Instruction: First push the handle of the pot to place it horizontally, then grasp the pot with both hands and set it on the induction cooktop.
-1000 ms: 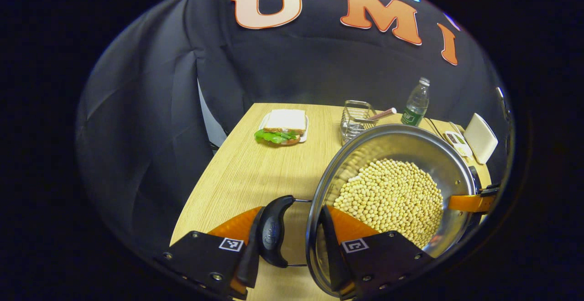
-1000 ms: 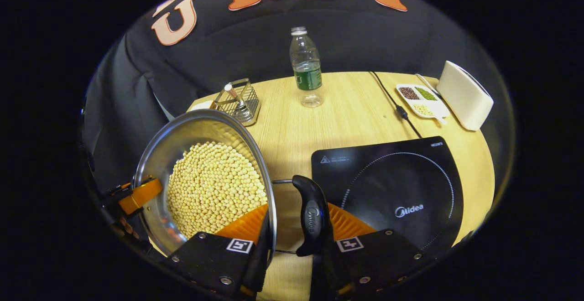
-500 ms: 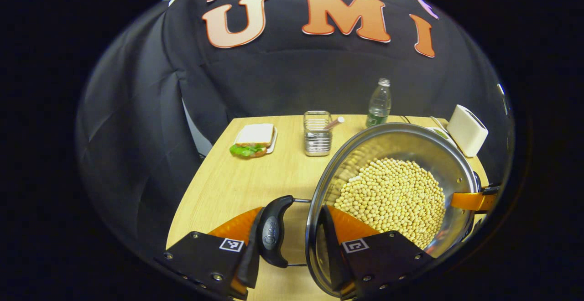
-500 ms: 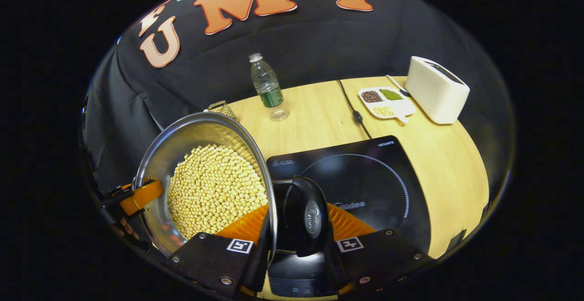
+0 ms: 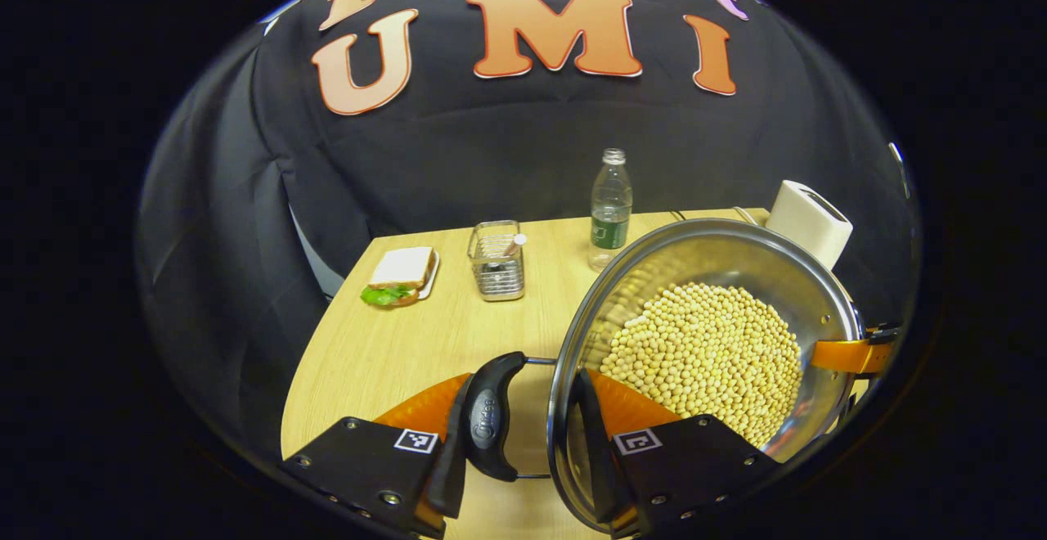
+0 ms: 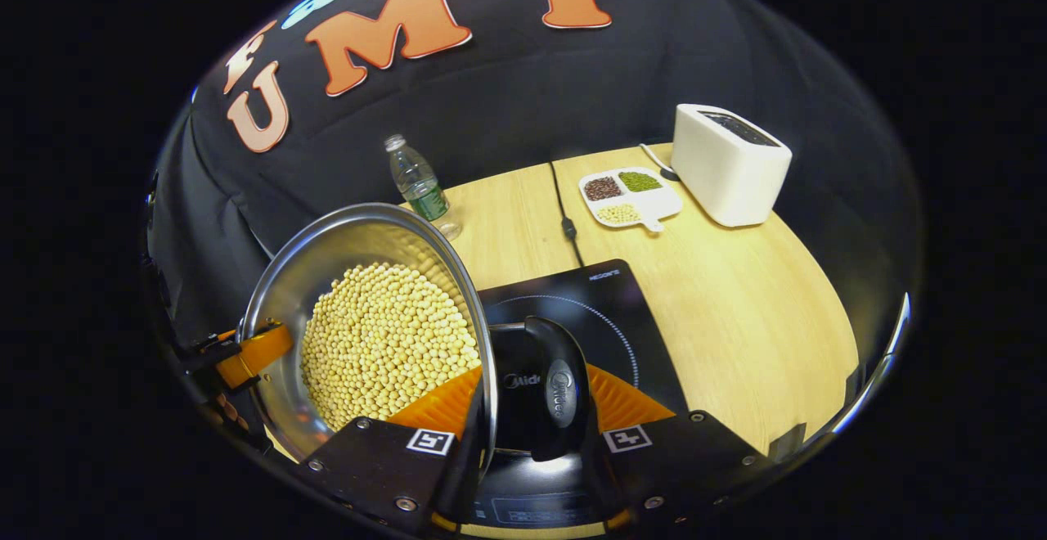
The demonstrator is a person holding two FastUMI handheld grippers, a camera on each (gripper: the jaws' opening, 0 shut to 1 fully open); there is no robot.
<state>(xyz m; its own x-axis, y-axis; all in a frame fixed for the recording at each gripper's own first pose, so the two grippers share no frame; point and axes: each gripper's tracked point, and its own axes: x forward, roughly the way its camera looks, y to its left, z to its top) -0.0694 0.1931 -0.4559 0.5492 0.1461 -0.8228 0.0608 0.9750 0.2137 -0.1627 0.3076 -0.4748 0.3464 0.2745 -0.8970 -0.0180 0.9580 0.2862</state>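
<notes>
A steel pot (image 5: 712,278) full of pale yellow beans (image 5: 707,352) is held between both grippers. My left gripper (image 5: 523,421) is shut on its black left handle (image 5: 484,425), one orange finger outside the handle and the other inside the rim. On the far rim I see the right gripper's orange finger (image 5: 847,356). In the right gripper view the pot (image 6: 327,254) sits at the left. My right gripper (image 6: 527,409) is shut on the other black handle (image 6: 558,393), which hangs over the black induction cooktop (image 6: 597,307).
On the wooden table (image 5: 384,344) stand a sandwich on a plate (image 5: 401,274), a wire basket (image 5: 497,262) and a water bottle (image 5: 609,209). A white toaster (image 6: 728,164), a divided dish of beans (image 6: 628,196) and the cooktop's cable (image 6: 564,217) lie behind the cooktop.
Both grippers have carried the pot to the right. The cooktop, first off to the right of the right handle, now lies under it. The sandwich and basket have drifted left and farther away.
</notes>
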